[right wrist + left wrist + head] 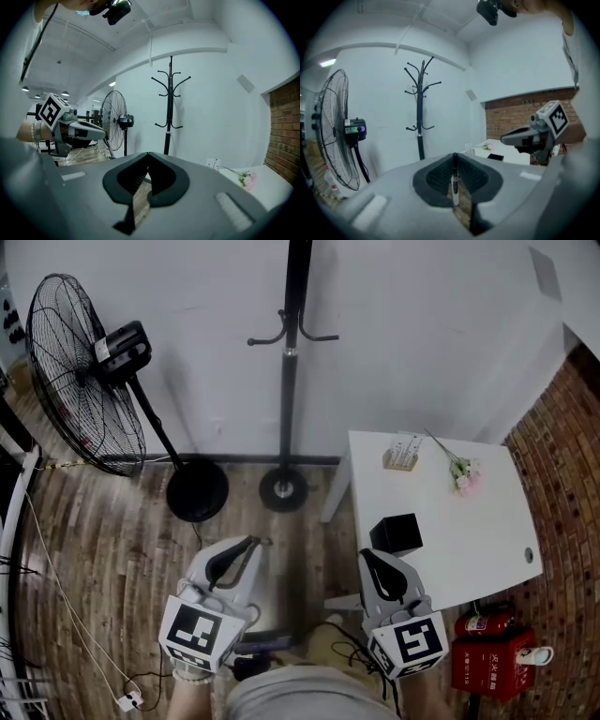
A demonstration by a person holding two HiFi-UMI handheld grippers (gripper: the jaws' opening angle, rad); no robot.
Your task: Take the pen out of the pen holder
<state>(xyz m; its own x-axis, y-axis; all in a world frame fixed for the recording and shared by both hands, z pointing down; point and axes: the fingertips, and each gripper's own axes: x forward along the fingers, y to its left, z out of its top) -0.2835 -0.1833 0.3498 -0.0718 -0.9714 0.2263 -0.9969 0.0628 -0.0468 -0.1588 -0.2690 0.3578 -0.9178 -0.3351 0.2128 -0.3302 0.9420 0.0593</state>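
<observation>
Left gripper point(455, 155) is clamped on the pen point(454, 183), which stands upright between its pads, out over the wooden floor point(112, 549). Right gripper point(148, 154) is empty, tips together, near the black pen holder point(396, 532) on the white table point(469, 531).

floor point(112, 531), 9 o'clock in head view: wood planks, worn, slight sheen. table point(469, 521), 3 o'clock: white top, smooth, matt. brick wall point(567, 427), 2 o'clock: rough. fan point(80, 371), 10 o'clock: black metal wire grille. coat rack point(292, 352), 12 o'clock: black pole, shiny metal collar. pen holder point(397, 532): matt black. left gripper point(454, 157): matt grey plastic shell, ribbed black pads. pen point(454, 180): smooth plastic.
</observation>
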